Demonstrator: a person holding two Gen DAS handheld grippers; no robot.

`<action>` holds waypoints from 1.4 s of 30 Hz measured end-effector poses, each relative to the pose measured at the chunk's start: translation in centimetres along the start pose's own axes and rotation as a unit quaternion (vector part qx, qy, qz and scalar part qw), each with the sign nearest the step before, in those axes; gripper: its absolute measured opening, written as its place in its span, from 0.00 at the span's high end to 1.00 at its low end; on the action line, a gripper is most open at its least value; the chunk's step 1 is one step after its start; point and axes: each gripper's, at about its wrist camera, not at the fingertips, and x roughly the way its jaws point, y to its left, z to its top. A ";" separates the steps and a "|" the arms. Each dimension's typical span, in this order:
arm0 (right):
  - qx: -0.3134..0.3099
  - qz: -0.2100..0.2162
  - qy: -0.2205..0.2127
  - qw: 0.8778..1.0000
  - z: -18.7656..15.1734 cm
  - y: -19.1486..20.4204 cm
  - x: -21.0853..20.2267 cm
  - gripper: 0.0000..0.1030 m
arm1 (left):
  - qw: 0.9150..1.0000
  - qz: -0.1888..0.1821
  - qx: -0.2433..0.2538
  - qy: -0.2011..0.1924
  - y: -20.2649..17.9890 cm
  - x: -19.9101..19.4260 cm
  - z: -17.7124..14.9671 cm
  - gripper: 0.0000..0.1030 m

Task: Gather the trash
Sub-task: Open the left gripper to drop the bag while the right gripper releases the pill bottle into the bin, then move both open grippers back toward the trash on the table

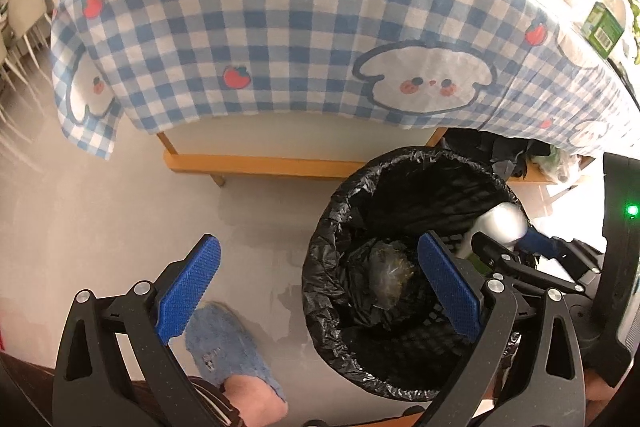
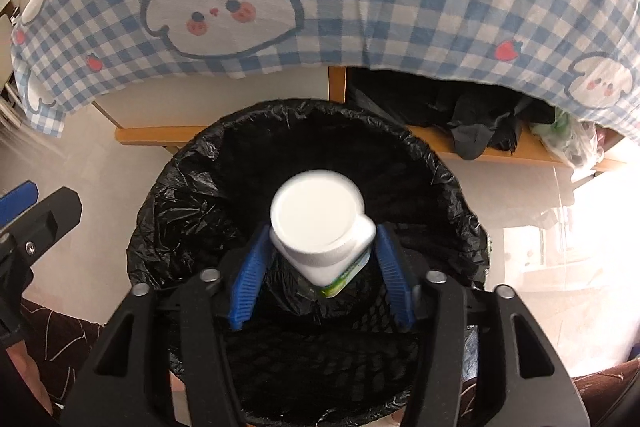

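Note:
A black-lined trash bin [image 1: 332,219] stands on the floor beside the table. In the right wrist view a white plastic bottle [image 2: 320,219] with a green label hangs cap-up over the bin's mouth [image 2: 180,187], blurred. It sits between the blue pads of my right gripper [image 2: 322,233], with a small gap at the left pad, so the jaws are open around it. The same bottle [image 1: 502,227] shows at the bin's right rim in the left wrist view. My left gripper [image 1: 320,247] is wide open and empty above the bin's left side. A crumpled clear wrapper [image 1: 388,271] lies inside the bin.
A table under a blue checked cloth [image 1: 280,27] stands just behind the bin. A green carton [image 1: 602,31] and other items sit on top. Black clothing [image 2: 480,123] lies on the shelf below. A foot in a blue fuzzy slipper [image 1: 228,343] is left of the bin.

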 end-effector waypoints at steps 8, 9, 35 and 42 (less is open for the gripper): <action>0.000 -0.005 -0.004 1.000 0.1 -0.6 -0.9 0.27 | 1.000 0.001 -0.005 0.005 0.1 0.4 0.0 0.06; 0.001 -0.007 -0.006 1.000 0.1 -0.9 -1.0 0.25 | 1.000 0.001 -0.004 0.005 -0.1 0.5 0.0 0.06; 0.023 -0.056 -0.113 0.992 3.8 -5.9 -11.9 0.07 | 0.999 -0.028 0.001 -0.030 -1.6 -5.5 2.7 0.06; 0.031 -0.044 -0.138 0.989 4.4 -6.6 -15.6 0.07 | 0.998 -0.032 -0.014 -0.046 -0.7 -8.3 3.7 0.06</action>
